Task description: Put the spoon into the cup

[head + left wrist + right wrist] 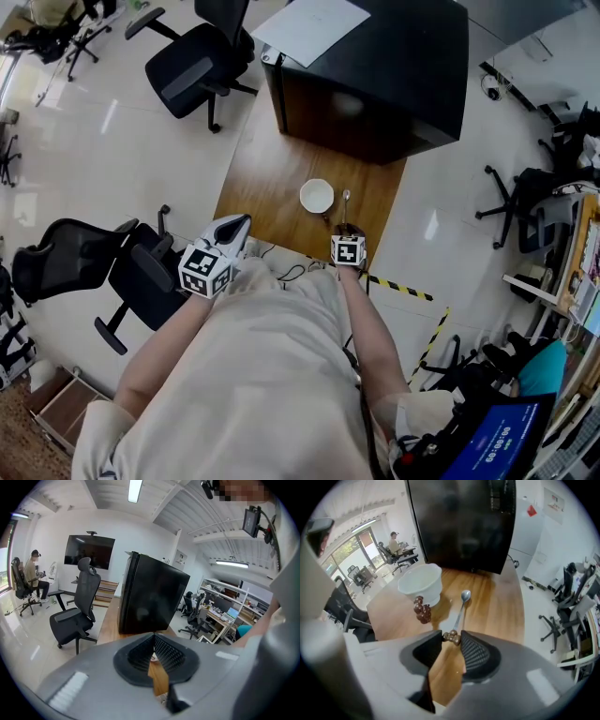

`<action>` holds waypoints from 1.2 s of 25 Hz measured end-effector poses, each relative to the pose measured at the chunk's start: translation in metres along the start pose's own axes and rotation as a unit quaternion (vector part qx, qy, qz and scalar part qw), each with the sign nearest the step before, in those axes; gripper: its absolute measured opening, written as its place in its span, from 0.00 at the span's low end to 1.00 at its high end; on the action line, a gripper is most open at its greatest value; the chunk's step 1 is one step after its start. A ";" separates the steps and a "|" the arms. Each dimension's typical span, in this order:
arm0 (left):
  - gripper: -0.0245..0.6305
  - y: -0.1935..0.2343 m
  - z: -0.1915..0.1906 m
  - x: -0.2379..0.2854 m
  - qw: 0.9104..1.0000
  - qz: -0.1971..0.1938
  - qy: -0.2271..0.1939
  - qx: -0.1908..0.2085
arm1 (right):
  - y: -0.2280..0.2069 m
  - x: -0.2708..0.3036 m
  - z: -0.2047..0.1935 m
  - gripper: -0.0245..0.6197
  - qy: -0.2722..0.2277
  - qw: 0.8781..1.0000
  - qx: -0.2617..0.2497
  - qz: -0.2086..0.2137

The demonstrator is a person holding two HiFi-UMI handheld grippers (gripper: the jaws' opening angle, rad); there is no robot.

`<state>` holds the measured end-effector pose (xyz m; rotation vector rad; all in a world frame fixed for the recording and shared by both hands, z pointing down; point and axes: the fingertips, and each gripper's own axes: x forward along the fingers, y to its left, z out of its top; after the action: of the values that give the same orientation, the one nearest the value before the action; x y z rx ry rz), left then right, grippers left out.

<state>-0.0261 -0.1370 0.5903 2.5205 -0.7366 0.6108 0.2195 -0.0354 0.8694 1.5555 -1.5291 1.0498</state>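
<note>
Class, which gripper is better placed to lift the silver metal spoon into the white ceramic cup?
Right: the right gripper pinches the handle of the silver metal spoon beside the white ceramic cup; the left gripper hangs back, empty.

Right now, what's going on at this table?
A person holds a gripper in each hand over a wooden table. The right gripper has its jaws shut on the spoon's handle end; the spoon is beside the white cup, not yet in it. The left gripper hovers near the table's edge, nothing between its jaws.
</note>
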 end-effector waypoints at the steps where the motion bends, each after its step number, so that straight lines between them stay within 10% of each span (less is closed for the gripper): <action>1: 0.04 -0.001 0.000 0.001 1.000 -0.002 -0.002 0.000 | -0.001 -0.004 0.001 0.23 -0.003 1.000 0.001 0.001; 17: 0.04 -0.007 0.004 0.010 0.999 -0.022 -0.030 0.006 | 0.005 -0.102 0.074 0.23 -0.055 0.996 -0.059 0.033; 30: 0.04 0.002 -0.002 -0.013 0.998 0.006 -0.054 -0.013 | 0.058 -0.106 0.103 0.23 0.024 0.986 -0.142 0.087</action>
<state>-0.0376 -0.1319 0.5856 2.5422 -0.7927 0.4694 0.1724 -0.0865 0.7267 1.2115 -1.7209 0.9090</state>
